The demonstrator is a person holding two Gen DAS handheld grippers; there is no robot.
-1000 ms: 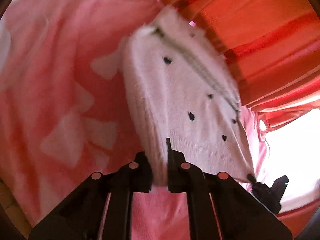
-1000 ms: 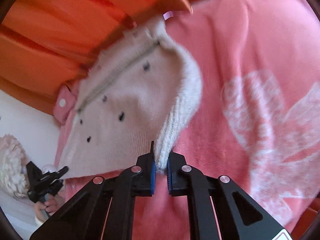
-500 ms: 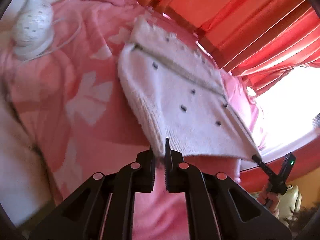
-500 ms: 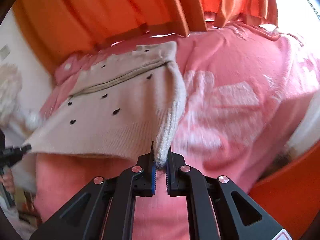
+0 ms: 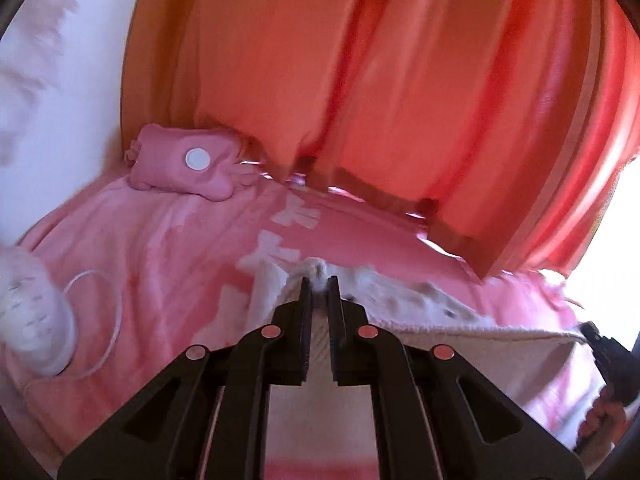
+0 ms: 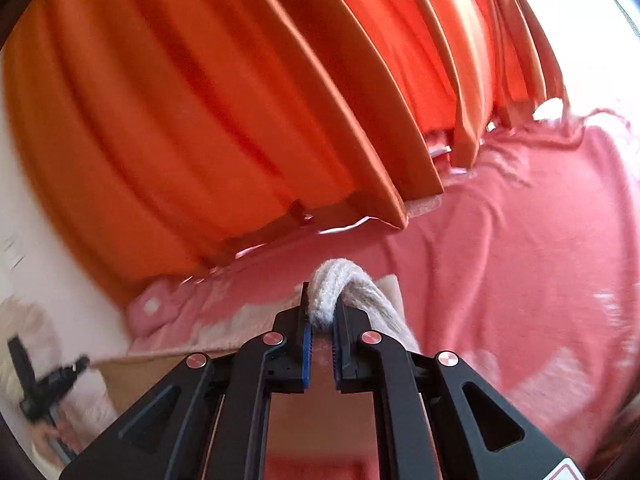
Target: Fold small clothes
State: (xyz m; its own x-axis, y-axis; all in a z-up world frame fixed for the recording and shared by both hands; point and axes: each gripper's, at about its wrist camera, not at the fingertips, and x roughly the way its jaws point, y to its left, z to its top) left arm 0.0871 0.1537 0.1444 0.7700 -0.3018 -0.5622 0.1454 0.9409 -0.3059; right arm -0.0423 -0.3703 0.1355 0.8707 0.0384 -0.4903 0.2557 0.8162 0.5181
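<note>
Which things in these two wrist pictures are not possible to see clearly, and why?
- Left wrist view: most of the white sweater is behind the left tool; its dark spots are blurred by motion.
- Left wrist view: the right tool is cut off by the picture's edge.
- Right wrist view: only the sweater's clamped edge shows above the right tool.
- Right wrist view: the pink blanket pattern is smeared.

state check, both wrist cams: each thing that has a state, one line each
left hand-held gripper: shut on white knit garment
right hand-held gripper: shut on white knit garment
white knit garment: pinched at two corners, near edge lifted, far part blurred
pink blanket: spread out, rumpled
orange curtain: drawn, hanging in folds
small pink pillow: lying at the blanket's far edge
</note>
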